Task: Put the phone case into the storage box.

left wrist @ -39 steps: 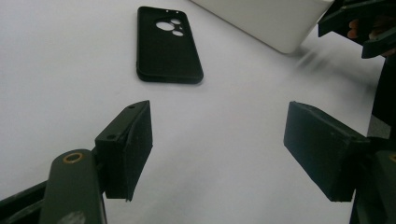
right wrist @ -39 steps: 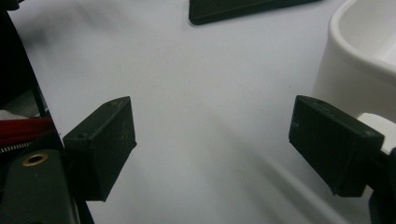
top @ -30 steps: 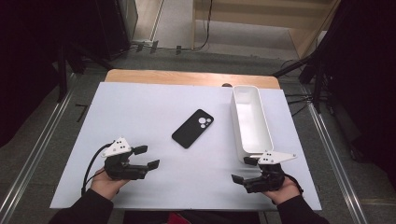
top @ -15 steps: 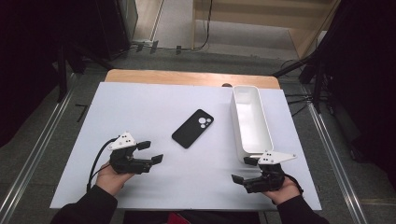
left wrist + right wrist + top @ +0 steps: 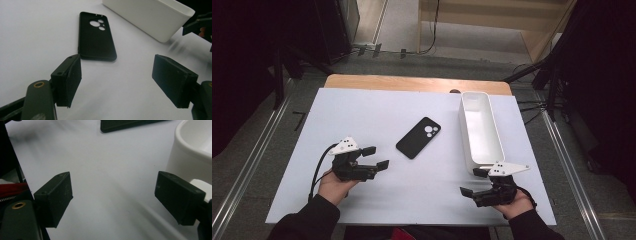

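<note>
A black phone lies back up, camera lenses showing, on the white tabletop. To its right stands an empty white oblong bin. My left gripper is held low at the phone's near left, open, jaws pointing toward it. In the left gripper view the phone lies just beyond the open left gripper, with the bin behind it. My right gripper is open near the bin's front end. The right gripper view has the open right gripper over bare table, the bin at right and the phone far off.
A strip of wooden table shows past the white surface at the back. Metal floor rails run along both sides. Dark stands and cables sit at the back right. The other gripper shows at the right edge of the left gripper view.
My left gripper has shifted a little forward and to the right, closer to the phone. The right gripper, phone and bin have stayed put.
</note>
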